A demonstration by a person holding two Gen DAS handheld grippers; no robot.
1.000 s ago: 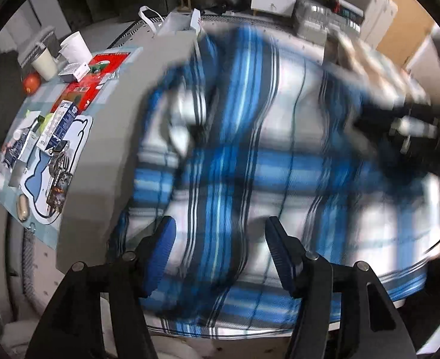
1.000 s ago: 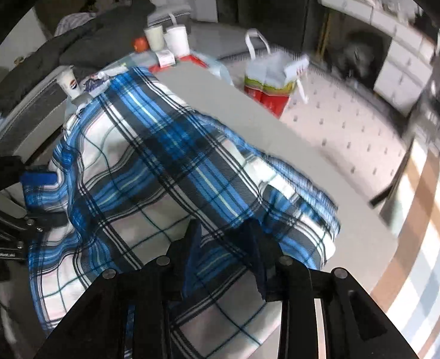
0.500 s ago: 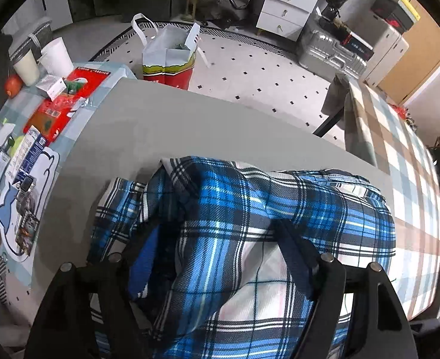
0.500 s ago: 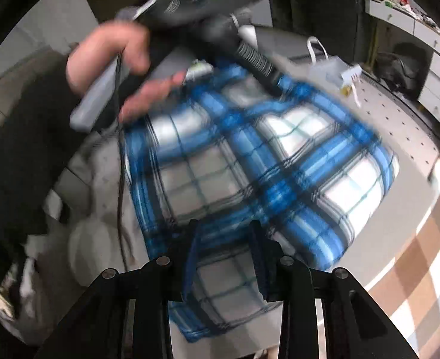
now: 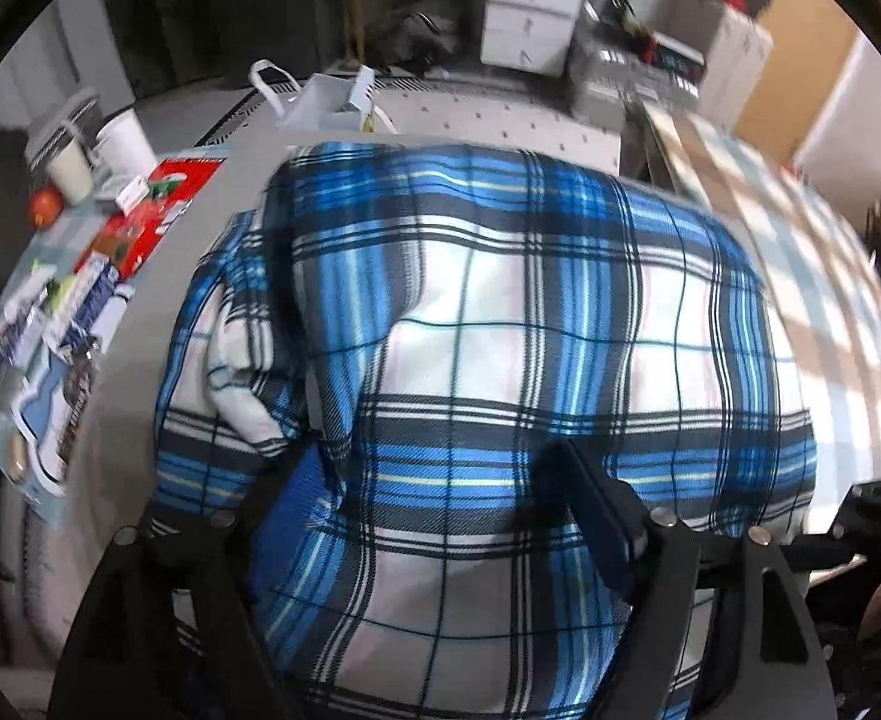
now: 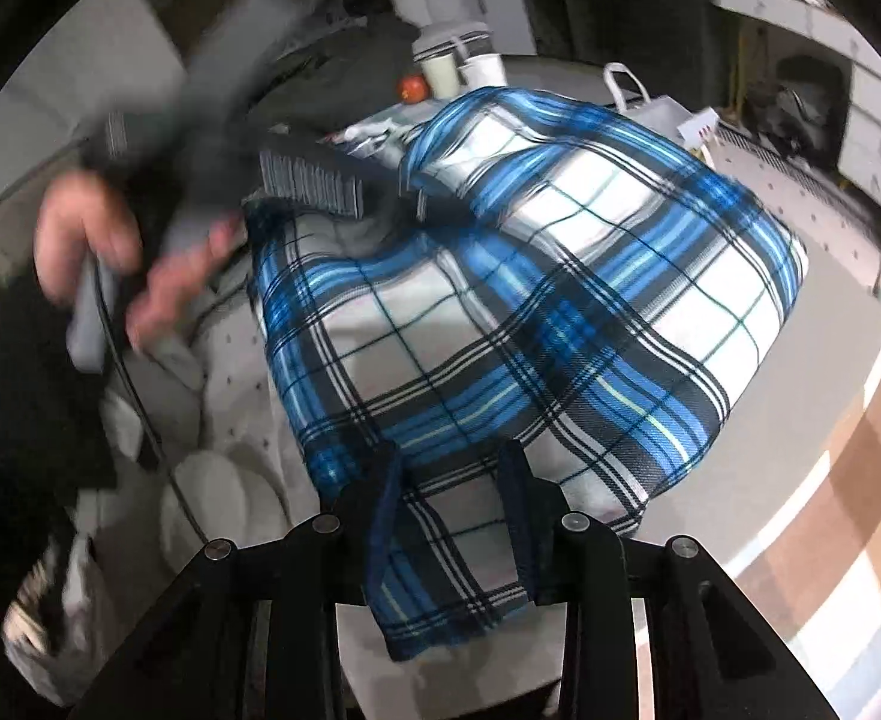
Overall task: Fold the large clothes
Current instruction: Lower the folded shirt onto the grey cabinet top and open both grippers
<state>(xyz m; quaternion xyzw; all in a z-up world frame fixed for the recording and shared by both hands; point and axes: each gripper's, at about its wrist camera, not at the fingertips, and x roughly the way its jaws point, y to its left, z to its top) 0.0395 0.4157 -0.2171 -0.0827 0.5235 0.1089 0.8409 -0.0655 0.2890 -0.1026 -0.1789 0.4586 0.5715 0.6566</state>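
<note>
A blue, white and black plaid shirt point(image 5: 500, 312) lies bunched in a thick fold on the grey table point(image 5: 140, 348). My left gripper point(image 5: 440, 468) hangs low over its near edge, jaws wide and still opening. Cloth lies between the fingers and drapes over the left one, but the pads do not pinch it. In the right wrist view, my right gripper point(image 6: 449, 456) is shut on the near hem of the plaid shirt point(image 6: 530, 300), a flap of which hangs down between its fingers. A person's hand point(image 6: 80, 240) holds the left gripper at the shirt's far left edge.
Two paper cups point(image 5: 122, 144), an orange fruit point(image 5: 44, 207), a red packet point(image 5: 158, 198) and printed mats crowd the table's left end. A white shopping bag point(image 5: 326, 102) stands behind the table, white drawers point(image 5: 530, 6) beyond. A brown checked cloth point(image 5: 830, 276) covers the right.
The left gripper has dropped closer onto the folded shirt and its jaws have spread wider. The right gripper has swung sideways and kept its hold on the hem.
</note>
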